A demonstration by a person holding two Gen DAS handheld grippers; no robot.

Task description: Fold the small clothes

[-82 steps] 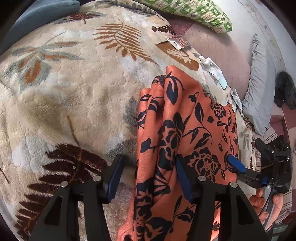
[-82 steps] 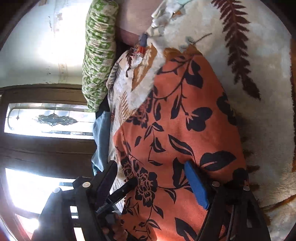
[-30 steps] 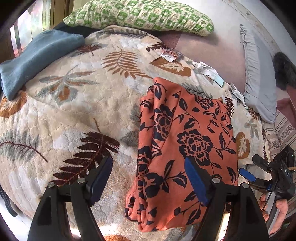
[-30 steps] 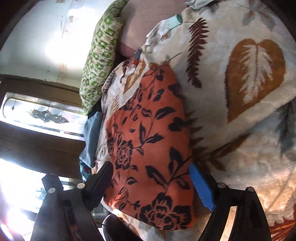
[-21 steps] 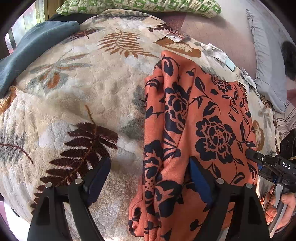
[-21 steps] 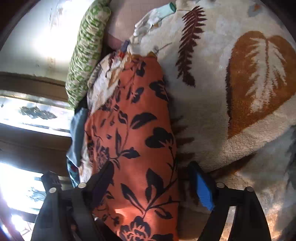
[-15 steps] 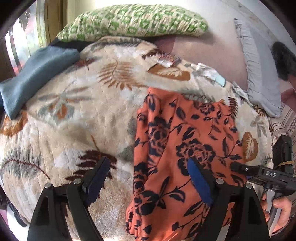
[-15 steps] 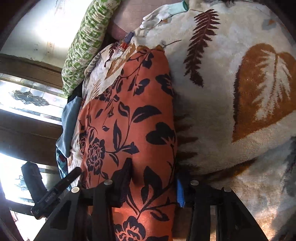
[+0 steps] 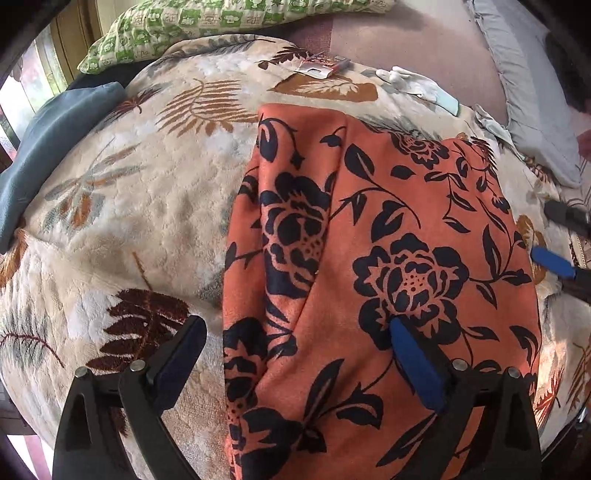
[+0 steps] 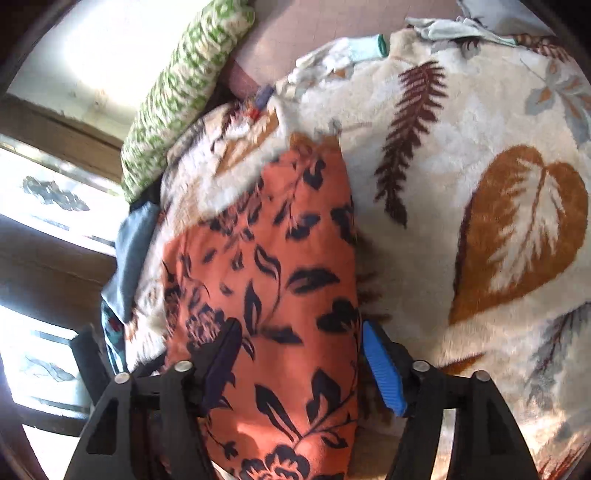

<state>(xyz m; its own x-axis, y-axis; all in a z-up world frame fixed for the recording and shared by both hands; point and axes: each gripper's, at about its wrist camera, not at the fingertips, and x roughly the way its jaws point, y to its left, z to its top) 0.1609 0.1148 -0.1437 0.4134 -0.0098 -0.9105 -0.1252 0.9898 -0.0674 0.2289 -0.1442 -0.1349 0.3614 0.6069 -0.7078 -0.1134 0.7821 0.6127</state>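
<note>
- The left tongs (image 9: 297, 363) are spread wide and opening further, gripping nothing; the near left part of the orange floral garment (image 9: 369, 266) lies between the fingers, with one finger over the leaf-print blanket (image 9: 129, 192) and the blue-padded one over the cloth.
- The right tongs (image 10: 301, 363) are also opening and released, straddling the garment's near right edge (whether the pads brush the cloth I cannot tell, since this view is smeared with motion blur).
- The garment lies folded on the blanket, stretching away from both tongs; its near end is cut off by the bottom of both pictures.
- In the left view the right tongs show only as fingertips at the right edge.
- Beyond the garment lie a small foil packet (image 9: 319, 66) and pale scraps of cloth (image 9: 417, 85), hard to identify.
- Farthest out are a green patterned pillow (image 9: 207, 26) and a blue cloth (image 9: 48, 147), both partly cropped.
</note>
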